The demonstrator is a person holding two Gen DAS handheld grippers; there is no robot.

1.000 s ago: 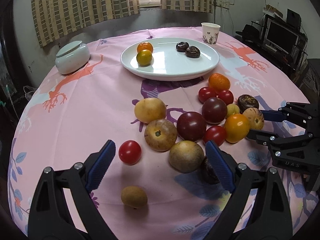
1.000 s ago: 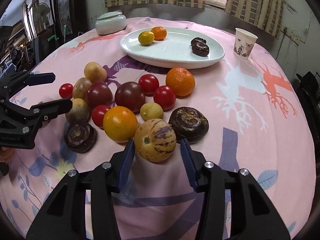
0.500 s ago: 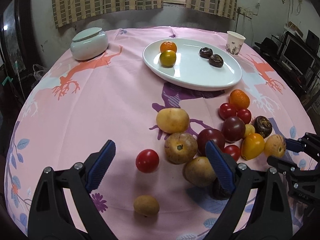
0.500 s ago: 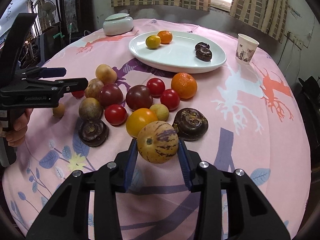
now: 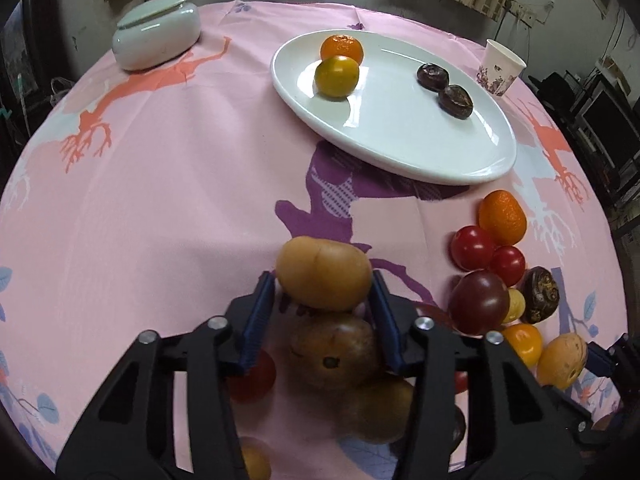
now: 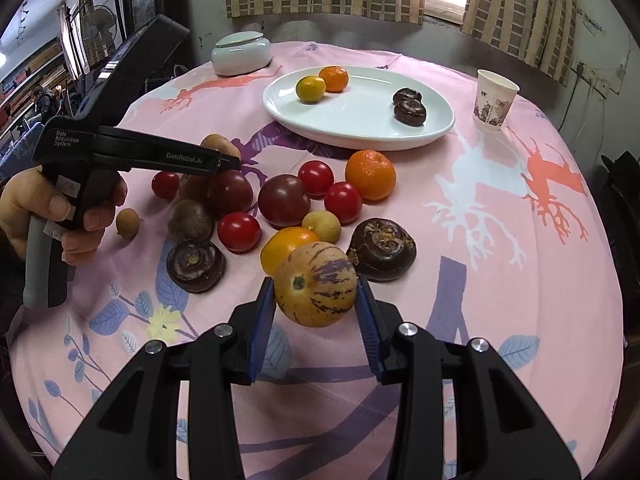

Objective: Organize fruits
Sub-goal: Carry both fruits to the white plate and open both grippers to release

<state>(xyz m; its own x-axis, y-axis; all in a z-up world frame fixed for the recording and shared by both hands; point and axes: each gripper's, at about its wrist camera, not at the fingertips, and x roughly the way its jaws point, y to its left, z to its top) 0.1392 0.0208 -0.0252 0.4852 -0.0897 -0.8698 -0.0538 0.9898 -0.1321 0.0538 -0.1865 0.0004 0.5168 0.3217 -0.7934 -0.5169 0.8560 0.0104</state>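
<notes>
My left gripper [image 5: 322,300] is shut on a tan oval fruit [image 5: 323,274], above a brown round fruit [image 5: 334,354]. My right gripper [image 6: 316,304] is shut on a yellow purple-striped melon [image 6: 315,283] and holds it above the cloth; the melon also shows in the left wrist view [image 5: 562,360]. The white plate [image 5: 472,152] holds an orange [image 5: 342,46], a yellow fruit [image 5: 336,76] and two dark fruits [image 5: 454,100]. A pile of loose tomatoes [image 6: 334,200], an orange [image 6: 370,174] and dark fruits [image 6: 382,248] lies on the pink tablecloth [image 6: 500,216].
A white lidded bowl [image 5: 156,36] stands at the far left. A paper cup [image 5: 500,66] stands right of the plate. The left gripper and its hand [image 6: 60,200] show at the left of the right wrist view. The table edge drops off on all sides.
My left gripper has moved forward and closed on the tan oval fruit. My right gripper has lifted the striped melon a little higher.
</notes>
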